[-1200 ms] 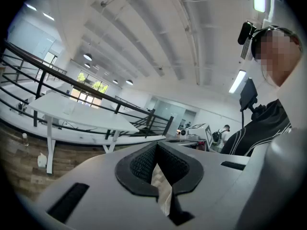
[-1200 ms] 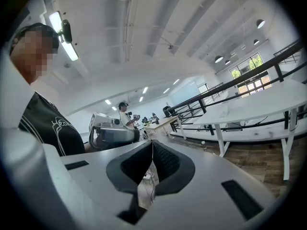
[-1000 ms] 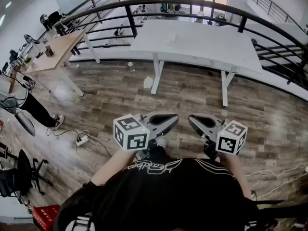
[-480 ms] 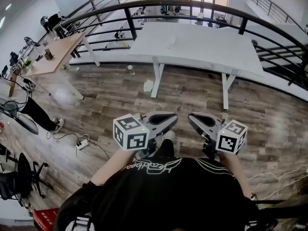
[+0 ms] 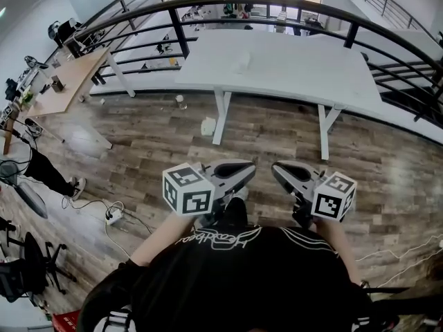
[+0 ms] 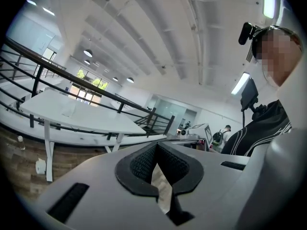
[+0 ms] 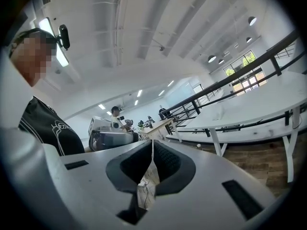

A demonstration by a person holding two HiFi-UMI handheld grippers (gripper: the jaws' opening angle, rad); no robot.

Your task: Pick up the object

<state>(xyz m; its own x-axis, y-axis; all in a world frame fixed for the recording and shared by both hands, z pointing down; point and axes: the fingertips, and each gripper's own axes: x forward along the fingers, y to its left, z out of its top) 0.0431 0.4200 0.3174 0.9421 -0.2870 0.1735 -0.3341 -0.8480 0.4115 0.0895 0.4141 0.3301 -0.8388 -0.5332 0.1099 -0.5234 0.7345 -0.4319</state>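
Both grippers are held close to my chest, over the wood floor. In the head view my left gripper (image 5: 250, 168) and my right gripper (image 5: 275, 169) point toward each other, jaws closed with nothing between them. The left gripper view shows the left gripper (image 6: 154, 145) with its pads meeting at the tips. The right gripper (image 7: 152, 143) looks the same in its own view. A white table (image 5: 291, 71) stands ahead beyond them. A small pale thing (image 5: 241, 61) lies on its top, too faint to identify.
A curved black railing (image 5: 228, 5) runs behind the table. On the floor are a white bag (image 5: 208, 126) by the table leg, a small cup (image 5: 181, 102), and a power strip with cables (image 5: 109, 215). A wooden desk (image 5: 59, 81) and an office chair (image 5: 31, 265) stand at the left.
The table and floor have shifted slightly in the head view as I move forward. Both grippers keep the same place and stay closed.
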